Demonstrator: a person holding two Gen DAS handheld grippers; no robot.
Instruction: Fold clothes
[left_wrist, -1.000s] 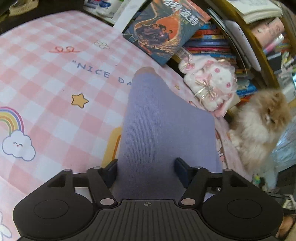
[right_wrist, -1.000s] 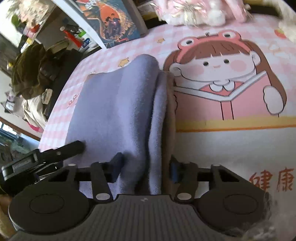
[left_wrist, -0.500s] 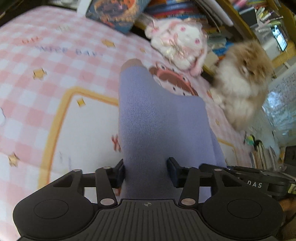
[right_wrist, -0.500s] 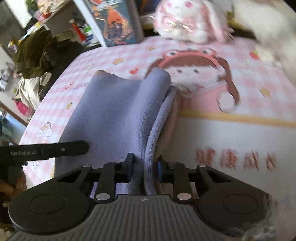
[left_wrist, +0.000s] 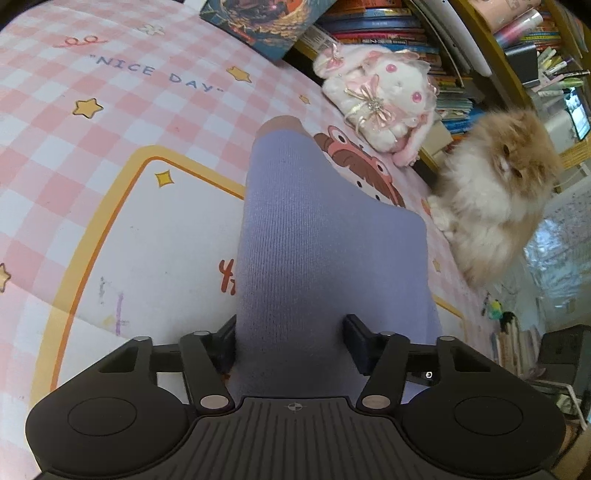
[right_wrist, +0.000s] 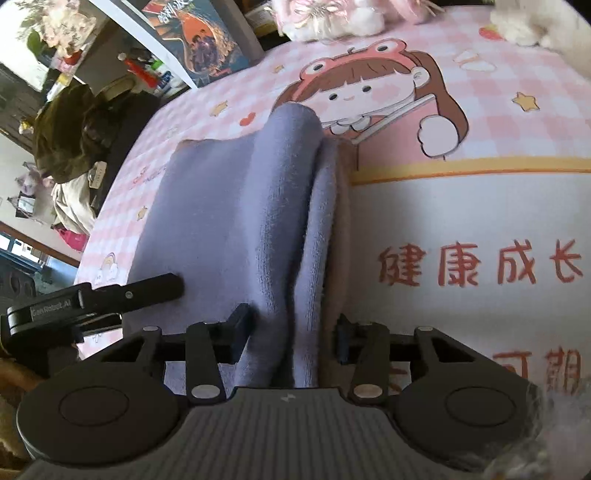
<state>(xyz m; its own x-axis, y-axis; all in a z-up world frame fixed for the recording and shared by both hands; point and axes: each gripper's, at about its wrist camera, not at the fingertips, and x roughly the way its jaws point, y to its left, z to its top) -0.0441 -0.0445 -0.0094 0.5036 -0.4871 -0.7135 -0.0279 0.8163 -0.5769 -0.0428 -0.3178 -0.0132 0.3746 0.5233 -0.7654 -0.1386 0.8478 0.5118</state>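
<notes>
Lavender knit cloth (left_wrist: 314, 258) fills the middle of the left wrist view, running away from the camera as a long folded band with a tan lining showing at its far tip. The left gripper (left_wrist: 291, 341) has its two fingers pressed against either side of this band, pinching the near end. Under it lies a pink checked mat (left_wrist: 110, 122) with a yellow-bordered white panel, stars and the words "NICE DAY". A white and pink plush rabbit (left_wrist: 380, 99) sits at the far edge of the mat, just beside a row of stacked books (left_wrist: 384, 33) on a shelf. A fluffy cream and orange cat (left_wrist: 495, 195) sits at the mat's right edge, near the rabbit and well apart from the gripper.

Seen from the right wrist, the same cloth (right_wrist: 236, 206) lies folded on the mat (right_wrist: 498, 122), its right edge bunched into a thick upright ridge with the tan layer along the outside. The right gripper (right_wrist: 291, 332) clamps that ridge at its near end, fingers closed against both sides. The left gripper (right_wrist: 110, 295) enters from the left, one black finger lying on the flat part of the cloth. A cartoon girl in a frog hat (right_wrist: 373, 85) is printed on the mat beyond the cloth, with red Chinese characters to the right. A dark green garment (right_wrist: 70, 129) is heaped off the mat at the left.
</notes>
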